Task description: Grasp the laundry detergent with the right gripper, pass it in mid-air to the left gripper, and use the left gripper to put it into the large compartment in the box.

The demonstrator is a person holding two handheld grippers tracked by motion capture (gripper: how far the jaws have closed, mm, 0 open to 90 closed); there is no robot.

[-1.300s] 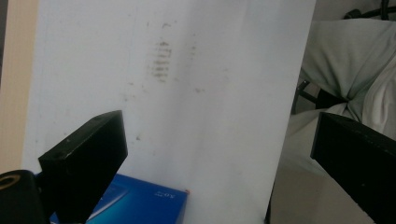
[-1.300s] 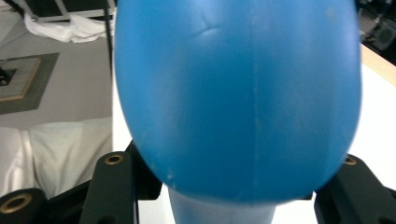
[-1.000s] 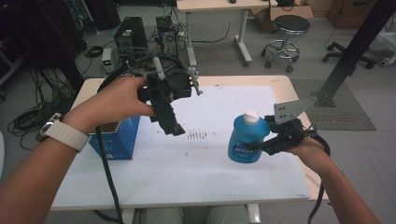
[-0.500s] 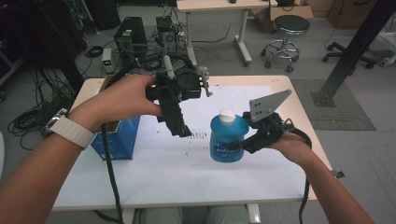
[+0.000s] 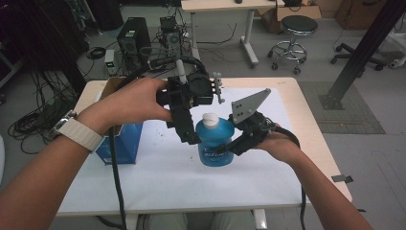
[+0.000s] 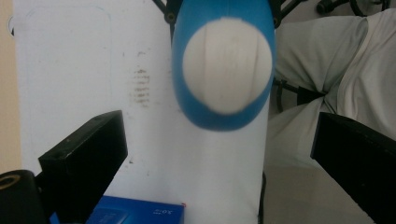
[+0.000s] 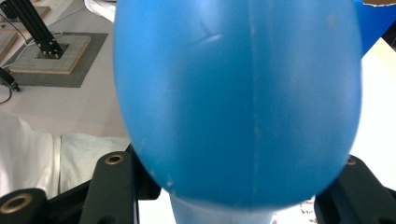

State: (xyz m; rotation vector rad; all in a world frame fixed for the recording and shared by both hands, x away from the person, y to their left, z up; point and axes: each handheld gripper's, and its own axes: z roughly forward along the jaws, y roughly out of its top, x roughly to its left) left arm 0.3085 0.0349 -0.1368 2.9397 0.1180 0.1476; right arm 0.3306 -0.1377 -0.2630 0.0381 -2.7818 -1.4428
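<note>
A blue plastic bottle [image 5: 215, 146] with a white screw cap [image 5: 209, 120] stands upright just above the white table top [image 5: 158, 191], near its middle. My right gripper [image 5: 231, 145] is shut on the bottle's body from the right. In the right gripper view the blue body [image 7: 238, 93] sits close up between the jaws of the right gripper [image 7: 229, 186]. My left gripper [image 5: 193, 138] points down right beside the cap and is open. In the left gripper view the cap [image 6: 227, 65] lies ahead of the wide-apart jaws of the left gripper [image 6: 219, 149], with nothing touching it.
A blue box [image 5: 117, 143] stands at the table's left side, its top [image 6: 135, 212] near my left jaw. Faint pencil marks [image 6: 140, 86] are on the white surface. A person's lap in light trousers [image 6: 336, 70] is at the near edge. Stool, cables and computers stand on the floor beyond.
My right gripper has carried the blue bottle leftward from the table's right side to its middle, under the left gripper. The left gripper has stayed roughly in place, still open.
</note>
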